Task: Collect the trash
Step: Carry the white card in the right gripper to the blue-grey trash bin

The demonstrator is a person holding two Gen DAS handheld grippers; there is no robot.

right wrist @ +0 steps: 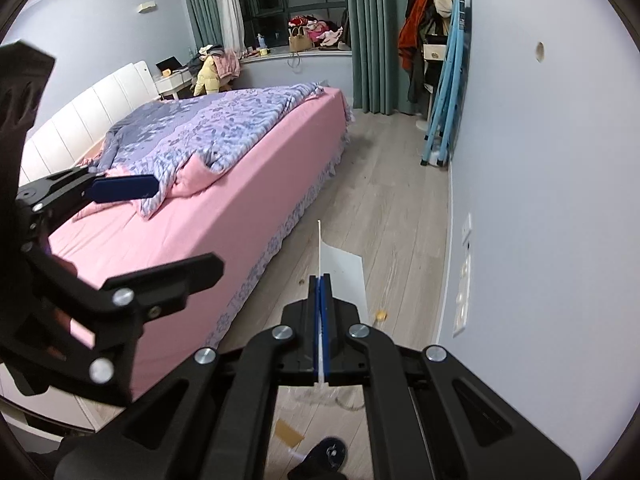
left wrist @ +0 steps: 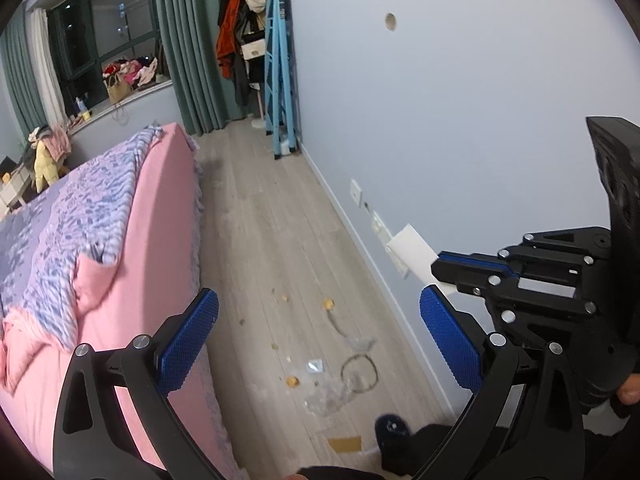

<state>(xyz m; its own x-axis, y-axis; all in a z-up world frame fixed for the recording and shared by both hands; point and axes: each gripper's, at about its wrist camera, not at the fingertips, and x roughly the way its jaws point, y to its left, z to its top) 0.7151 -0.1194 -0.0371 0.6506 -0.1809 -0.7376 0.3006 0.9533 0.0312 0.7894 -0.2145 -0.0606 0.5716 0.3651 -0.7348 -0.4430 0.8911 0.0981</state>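
Observation:
My left gripper [left wrist: 319,296] is open over the wooden floor, with nothing between its blue pads [left wrist: 188,340]. Below it lies scattered trash: yellow crumbs [left wrist: 328,303], a crumpled clear plastic wrapper [left wrist: 332,396], a thin brown ring [left wrist: 360,372] and a cardboard scrap [left wrist: 346,444]. My right gripper [right wrist: 320,280] is shut on a white sheet [right wrist: 346,276], held edge-on and sticking out past the fingertips. In the left wrist view the right gripper [left wrist: 438,266] hangs at the right with the white sheet [left wrist: 412,246] against the wall. One left pad [right wrist: 124,193] shows over the bed.
A pink bed [left wrist: 120,280] with a purple quilt borders the floor strip on the left. The pale wall [left wrist: 440,120] with sockets runs along the right. A blue folding rack [left wrist: 280,92], hung coats and green curtains stand at the far end. A dark slipper [left wrist: 392,430] is near the trash.

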